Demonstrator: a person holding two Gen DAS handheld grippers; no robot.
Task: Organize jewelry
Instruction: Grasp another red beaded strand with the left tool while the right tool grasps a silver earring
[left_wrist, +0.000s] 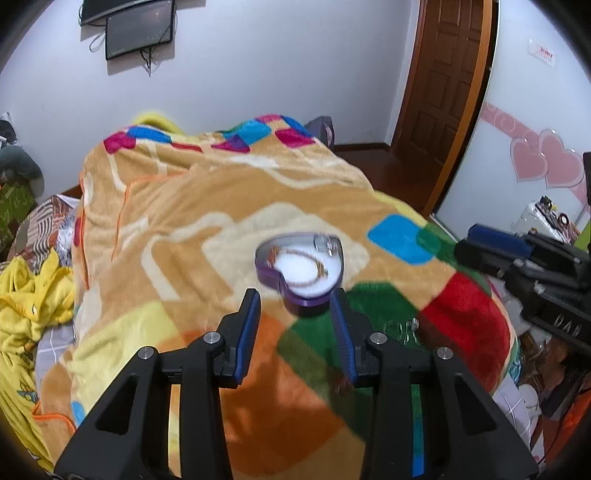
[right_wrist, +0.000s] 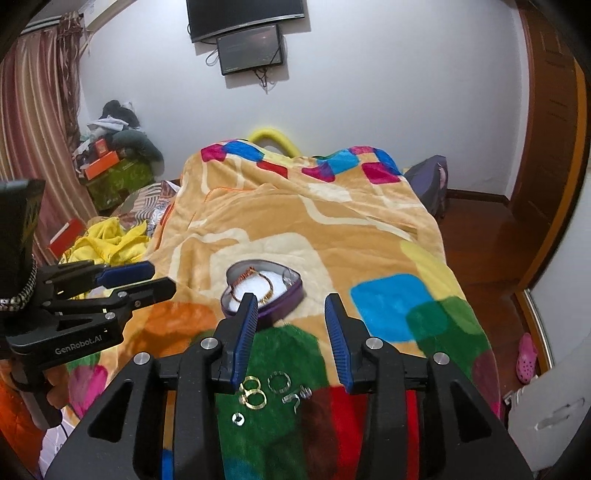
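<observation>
Left gripper (left_wrist: 294, 300) is held w/ jaws wide apart, nothing between them, over a multicolour fleece blanket (left_wrist: 192, 206). Just ahead of its right fingertip sits a purple heart-shaped jewelry box (left_wrist: 301, 269), open, w/ white lining; a gold bracelet (left_wrist: 295, 258) lies inside, plus a small silver piece near the far right lobe, too blurred to ID. Right gripper (right_wrist: 290, 304) also has jaws spread, empty; the same box (right_wrist: 291, 291) is just ahead of its left fingertip, and that finger overlaps the box's near edge in right wrist view, contact unclear. Below and between the right gripper's fingers, close in on the green patch, loose pieces lie on the blanket: two gold rings (right_wrist: 253, 393) touching each other, a silver ring (right_wrist: 279, 382) beside them, a small silver bit (right_wrist: 238, 419) nearer the camera, and more silver bits (right_wrist: 297, 397) to the right. Left gripper shows at the left of right wrist view, pointing towards the box.
</observation>
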